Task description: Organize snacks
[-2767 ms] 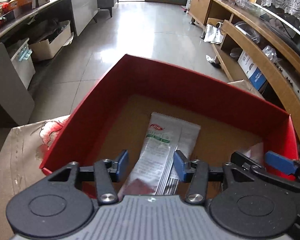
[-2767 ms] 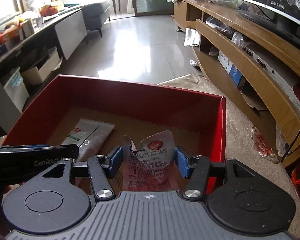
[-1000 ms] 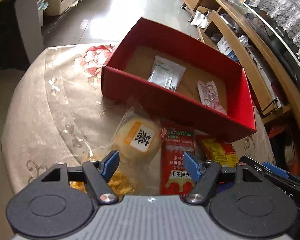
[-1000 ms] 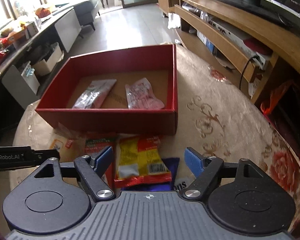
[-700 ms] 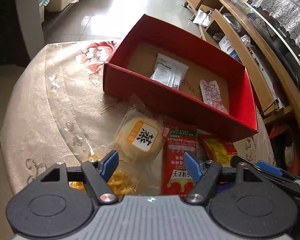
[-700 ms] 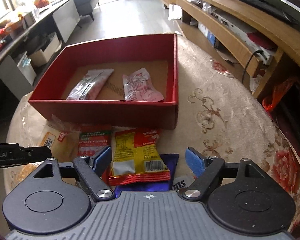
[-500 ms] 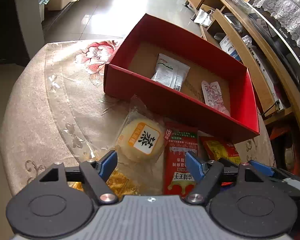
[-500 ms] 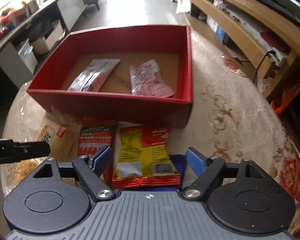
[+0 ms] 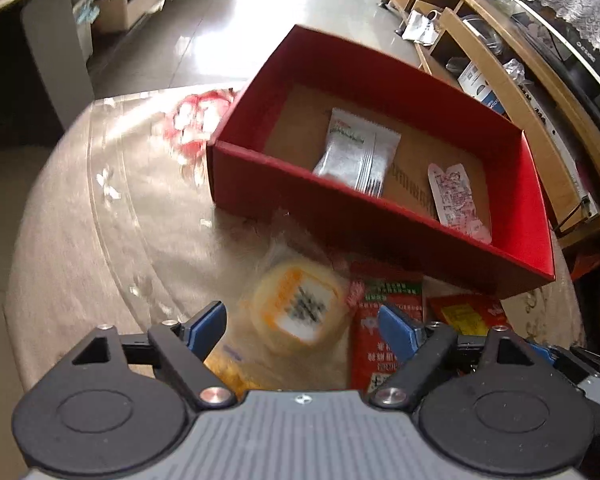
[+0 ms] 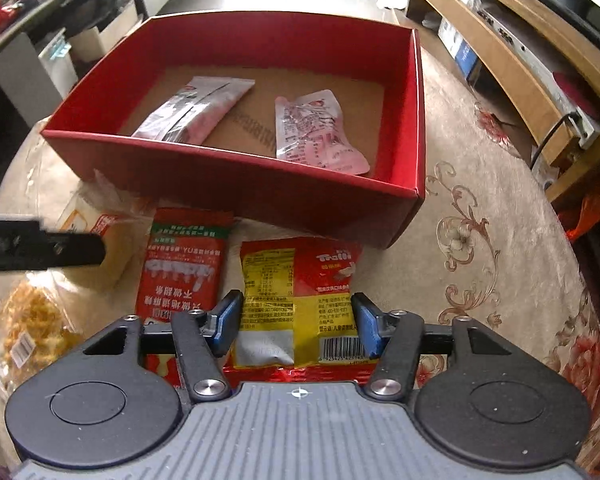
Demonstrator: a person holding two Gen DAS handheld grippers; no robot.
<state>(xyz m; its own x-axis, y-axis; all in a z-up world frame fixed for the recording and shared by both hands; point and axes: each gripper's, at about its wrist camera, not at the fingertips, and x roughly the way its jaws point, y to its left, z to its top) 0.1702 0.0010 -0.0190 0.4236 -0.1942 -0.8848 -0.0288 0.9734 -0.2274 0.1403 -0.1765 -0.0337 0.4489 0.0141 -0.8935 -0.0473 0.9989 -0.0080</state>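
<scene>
The right gripper (image 10: 296, 322), spread wide with nothing between its pads, has dropped lower in the last half second and now straddles the yellow-and-red gummy packet (image 10: 298, 300) at lower centre of its view; the left gripper (image 9: 300, 326), equally spread and empty, has closed on the round bun in clear wrap (image 9: 298, 308), which blurs at the centre of its frame. Both deliveries are finished: the white sachet (image 9: 356, 156) and the pink pouch (image 10: 316, 132) lie flat in the red box (image 10: 220, 182) across the upper middle. I judge a second pair of pick-ups is starting. The box's near wall stands just beyond the packets, so each lift must clear that edge; the red packet (image 10: 182, 268) lies just beside the gummy packet's left side, leaving little finger room, while the cloth-covered table (image 10: 480, 248) right of it is free.
</scene>
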